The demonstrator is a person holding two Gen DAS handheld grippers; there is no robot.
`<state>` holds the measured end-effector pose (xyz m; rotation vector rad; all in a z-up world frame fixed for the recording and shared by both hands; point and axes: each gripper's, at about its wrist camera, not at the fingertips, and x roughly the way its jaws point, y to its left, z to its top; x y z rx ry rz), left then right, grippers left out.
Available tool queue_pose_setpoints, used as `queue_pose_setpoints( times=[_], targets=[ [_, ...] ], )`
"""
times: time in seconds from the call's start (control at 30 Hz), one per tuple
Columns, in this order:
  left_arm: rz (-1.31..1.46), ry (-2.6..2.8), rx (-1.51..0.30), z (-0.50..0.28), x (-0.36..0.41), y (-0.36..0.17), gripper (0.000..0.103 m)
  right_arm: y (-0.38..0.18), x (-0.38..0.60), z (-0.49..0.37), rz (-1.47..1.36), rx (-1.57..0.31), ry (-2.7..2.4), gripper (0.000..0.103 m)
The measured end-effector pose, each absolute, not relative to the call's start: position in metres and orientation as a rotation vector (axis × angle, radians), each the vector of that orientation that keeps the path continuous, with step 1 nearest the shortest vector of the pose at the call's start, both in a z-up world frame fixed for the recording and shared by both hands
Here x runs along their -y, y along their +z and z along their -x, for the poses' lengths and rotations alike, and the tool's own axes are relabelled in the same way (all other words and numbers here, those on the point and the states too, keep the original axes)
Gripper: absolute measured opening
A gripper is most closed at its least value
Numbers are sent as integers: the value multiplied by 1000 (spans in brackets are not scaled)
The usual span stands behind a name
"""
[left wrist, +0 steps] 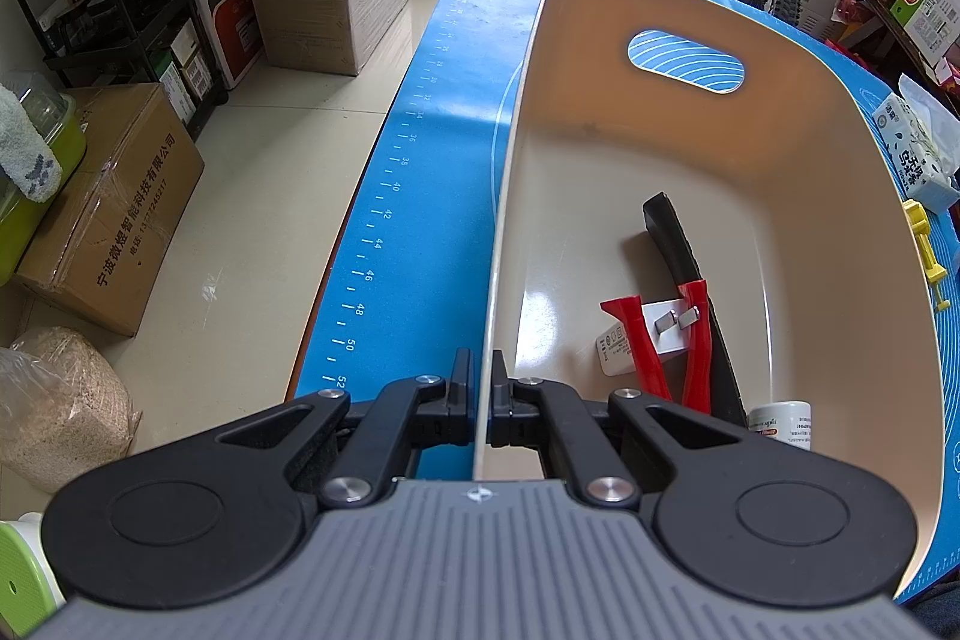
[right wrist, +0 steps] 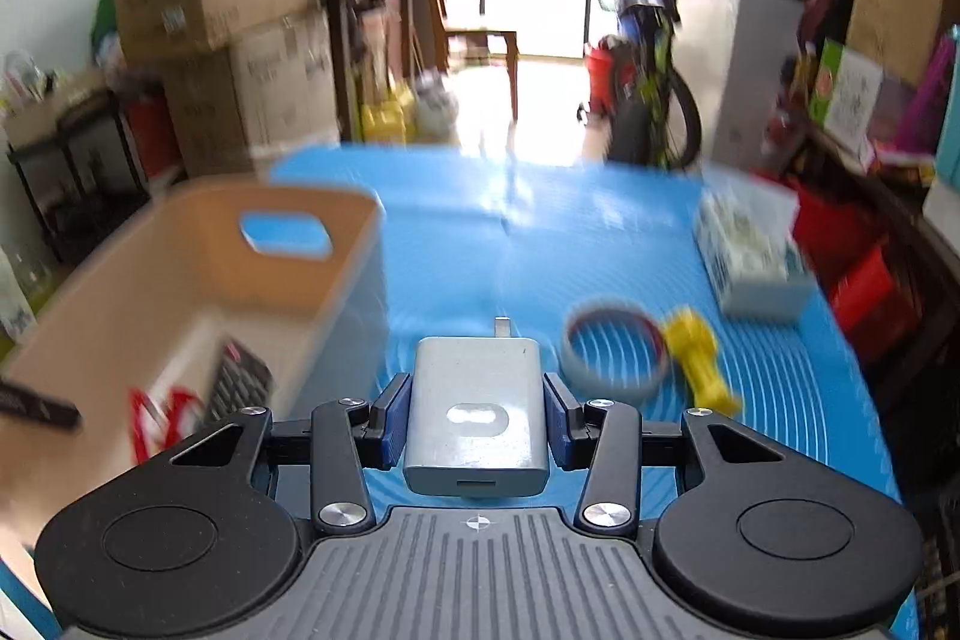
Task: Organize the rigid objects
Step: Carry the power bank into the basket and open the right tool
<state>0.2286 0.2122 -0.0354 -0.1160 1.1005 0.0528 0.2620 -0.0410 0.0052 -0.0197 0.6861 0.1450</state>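
The charger [right wrist: 477, 427], a grey wall plug block, sits clamped between the blue pads of the right gripper [right wrist: 477, 421], which is about half open with its jaws pressing on the block's two long sides. Its long axis runs away from the camera, prongs at the far end, the port face near; it is held above the blue mat [right wrist: 540, 232] on the desk, just right of the beige bin [right wrist: 198, 292]. The view is blurred.

The left gripper [left wrist: 482, 388] is closed tight on the bin's thin left wall [left wrist: 498, 244], one finger outside, one inside. In the bin lie red-handled pliers [left wrist: 666, 346], handles pointing near, across a white plug adapter [left wrist: 630, 340], beside a long black item [left wrist: 672, 238] whose length runs near to far. A small white jar [left wrist: 780, 421] stands at the near right corner.

On the mat to the right of the charger are a grey ring with a red rim [right wrist: 615, 352], a yellow toy [right wrist: 702, 358] touching it, and farther off a tissue pack [right wrist: 750, 256].
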Motion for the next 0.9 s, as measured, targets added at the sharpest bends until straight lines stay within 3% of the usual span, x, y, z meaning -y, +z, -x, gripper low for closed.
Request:
queue_pose_setpoints(
  times=[0.37,0.9],
  targets=[
    [116,52,-1100,-228,-214,-35,4,23,-34,-287,106,-664,301,50],
    [121,49,-1097,-228,-213,-34,4,-36,-111,-300,299,-979,412,50]
  ],
)
